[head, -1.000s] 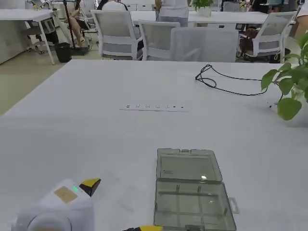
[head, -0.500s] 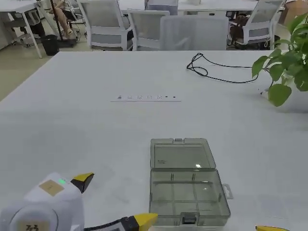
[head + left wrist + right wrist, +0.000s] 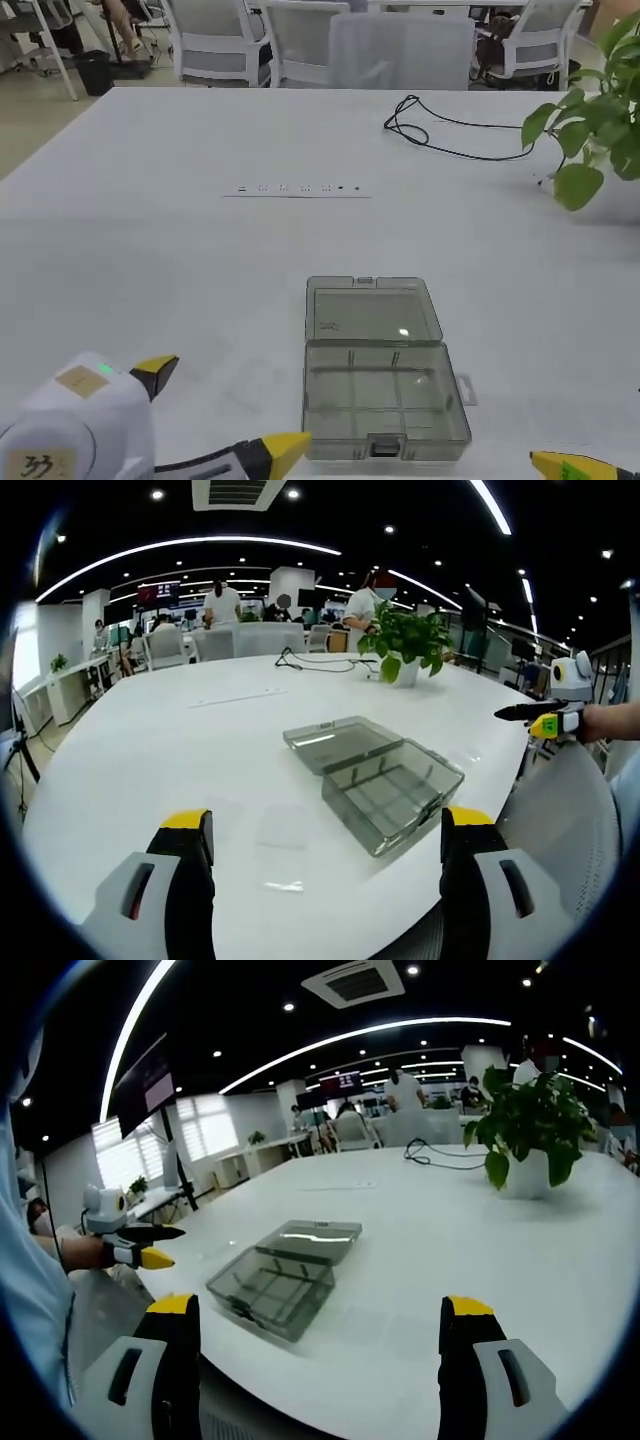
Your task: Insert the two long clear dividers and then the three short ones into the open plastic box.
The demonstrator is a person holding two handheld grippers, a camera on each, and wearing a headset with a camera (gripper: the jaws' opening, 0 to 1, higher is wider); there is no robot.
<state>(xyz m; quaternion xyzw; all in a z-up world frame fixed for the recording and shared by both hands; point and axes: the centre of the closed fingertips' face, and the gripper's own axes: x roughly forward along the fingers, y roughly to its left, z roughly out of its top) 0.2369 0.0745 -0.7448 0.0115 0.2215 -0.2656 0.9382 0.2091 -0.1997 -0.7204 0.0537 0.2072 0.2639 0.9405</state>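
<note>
The smoky clear plastic box [image 3: 385, 405] lies open near the table's front edge, its lid [image 3: 370, 312] folded flat behind it. Faint partition lines show inside the base. My left gripper [image 3: 222, 408] is open, left of the box, with nothing between its yellow fingertips [image 3: 160, 368]. In the left gripper view the box [image 3: 395, 792] sits ahead and to the right of the left gripper [image 3: 325, 825], and faint clear flat pieces [image 3: 280, 826] lie on the table just ahead. My right gripper [image 3: 320, 1310] is open and holds nothing, with the box [image 3: 268, 1290] ahead on the left.
A potted plant [image 3: 590, 130] stands at the right edge of the white table [image 3: 150, 250]. A black cable [image 3: 440, 130] loops at the back, and a socket strip [image 3: 297, 189] is set in mid-table. Chairs [image 3: 300, 40] line the far side.
The head camera has tilted down, so the scene sits higher in the picture. More of the left gripper shows at the bottom left, and a yellow tip has come in at the bottom right.
</note>
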